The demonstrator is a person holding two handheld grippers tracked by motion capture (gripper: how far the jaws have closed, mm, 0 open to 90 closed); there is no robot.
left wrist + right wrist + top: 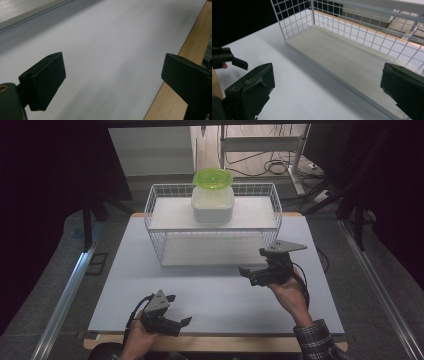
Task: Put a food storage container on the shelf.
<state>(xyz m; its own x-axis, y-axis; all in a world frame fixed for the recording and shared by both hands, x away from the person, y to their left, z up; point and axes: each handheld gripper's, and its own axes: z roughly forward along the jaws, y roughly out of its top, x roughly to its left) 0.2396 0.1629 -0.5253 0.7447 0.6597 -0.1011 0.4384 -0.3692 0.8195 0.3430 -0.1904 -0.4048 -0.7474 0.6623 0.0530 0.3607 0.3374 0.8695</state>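
The right gripper is positioned just in front of the white wire two-tier rack, jaws fully apart with nothing between them. The translucent plastic container with the lime-green lid stands on the rack's upper shelf, well apart from both grippers. The left gripper sits near the front edge of the pale grey table mat, jaws apart and empty.

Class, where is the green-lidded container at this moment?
In the high view the green-lidded container stands on the top shelf of the white wire rack, near its middle, at the far side of the table, apart from both grippers.
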